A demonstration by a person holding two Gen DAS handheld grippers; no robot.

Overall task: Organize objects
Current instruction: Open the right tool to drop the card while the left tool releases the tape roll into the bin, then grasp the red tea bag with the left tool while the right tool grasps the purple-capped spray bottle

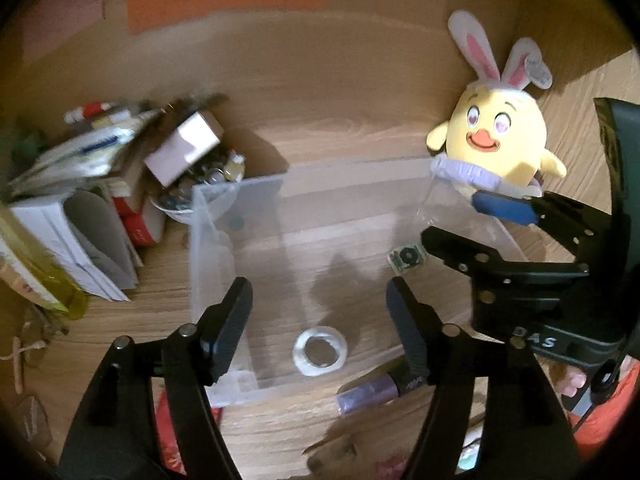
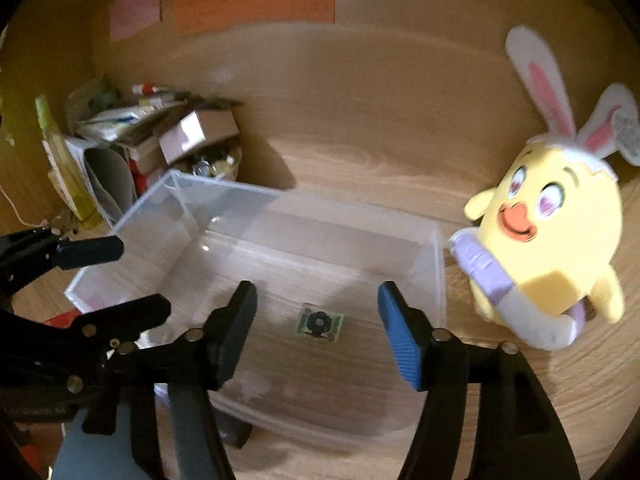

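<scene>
Left hand-held gripper (image 1: 320,320): jaws apart, holding nothing, above a clear plastic bin (image 1: 236,192). Right hand-held gripper (image 2: 316,320): likewise released and empty; white letters "DAS" legible on its body in the left view. Bin contents: tape roll (image 1: 320,351); small square item with black round centre (image 2: 319,323). Yellow chick plush (image 2: 560,232) with rabbit ears stands beside the bin on the wooden surface (image 1: 340,128). Orange wall note (image 2: 256,0): writing unreadable.
</scene>
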